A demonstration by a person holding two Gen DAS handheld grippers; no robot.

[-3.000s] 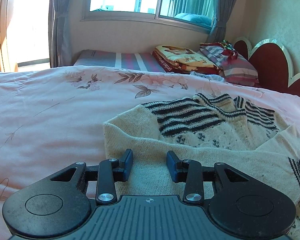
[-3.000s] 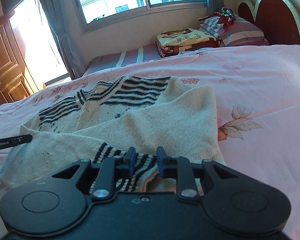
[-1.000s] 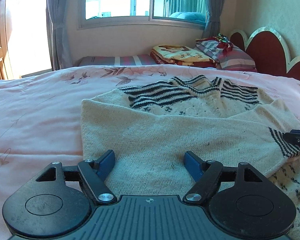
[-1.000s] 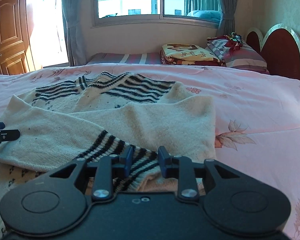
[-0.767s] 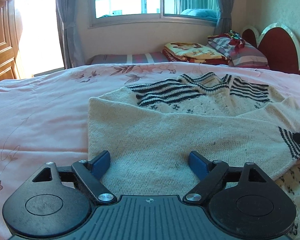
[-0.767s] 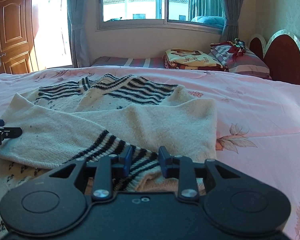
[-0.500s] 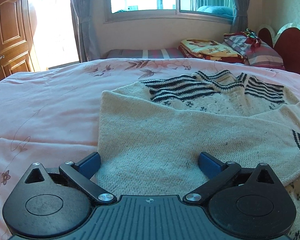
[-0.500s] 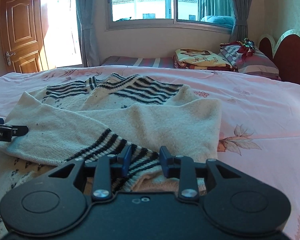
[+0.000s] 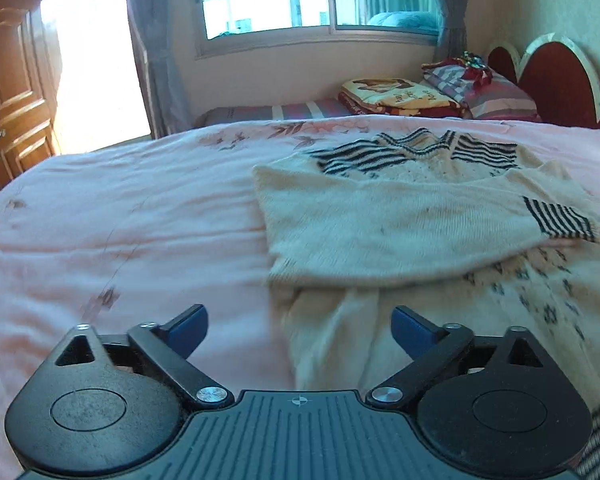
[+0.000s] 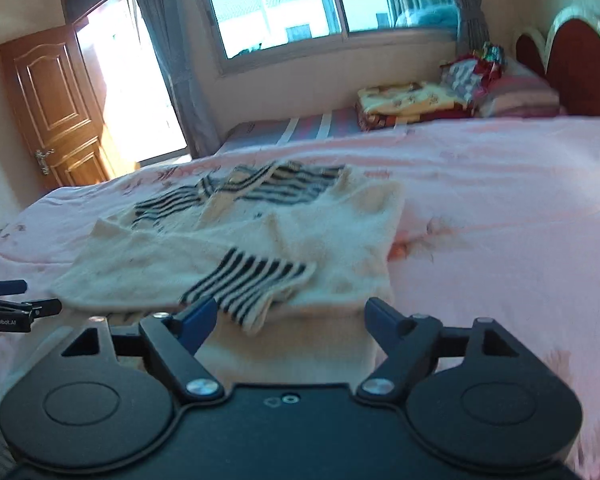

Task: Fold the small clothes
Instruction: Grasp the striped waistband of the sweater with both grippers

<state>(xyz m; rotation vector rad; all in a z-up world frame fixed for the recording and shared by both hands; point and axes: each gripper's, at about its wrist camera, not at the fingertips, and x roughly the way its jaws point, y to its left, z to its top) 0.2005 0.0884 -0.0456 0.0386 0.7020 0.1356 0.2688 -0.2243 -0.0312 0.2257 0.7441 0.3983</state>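
Observation:
A cream knit sweater [image 9: 400, 220] with black-striped shoulders lies flat on the pink bedspread [image 9: 120, 220], both sleeves folded across its front. In the left wrist view my left gripper [image 9: 300, 328] hovers over the sweater's lower left edge. Its jaws are closing with nothing pressed between them. In the right wrist view the sweater [image 10: 320, 232] lies ahead and its striped cuff [image 10: 252, 276] rests just beyond my right gripper [image 10: 290, 316]. That gripper's jaws are opening and hold nothing. The left gripper's fingers [image 10: 44, 305] show at the left edge.
Folded blankets [image 9: 396, 94] and striped pillows [image 9: 496, 92] are stacked at the bed's far end beside a red scalloped headboard [image 9: 556, 80]. A striped mattress [image 9: 268, 112] lies under the window. A wooden door [image 9: 12, 92] stands at the left.
My right gripper let go of the striped cuff and opened wide. Both grippers drew back from the sweater and rose a little. The sleeves stay folded across it.

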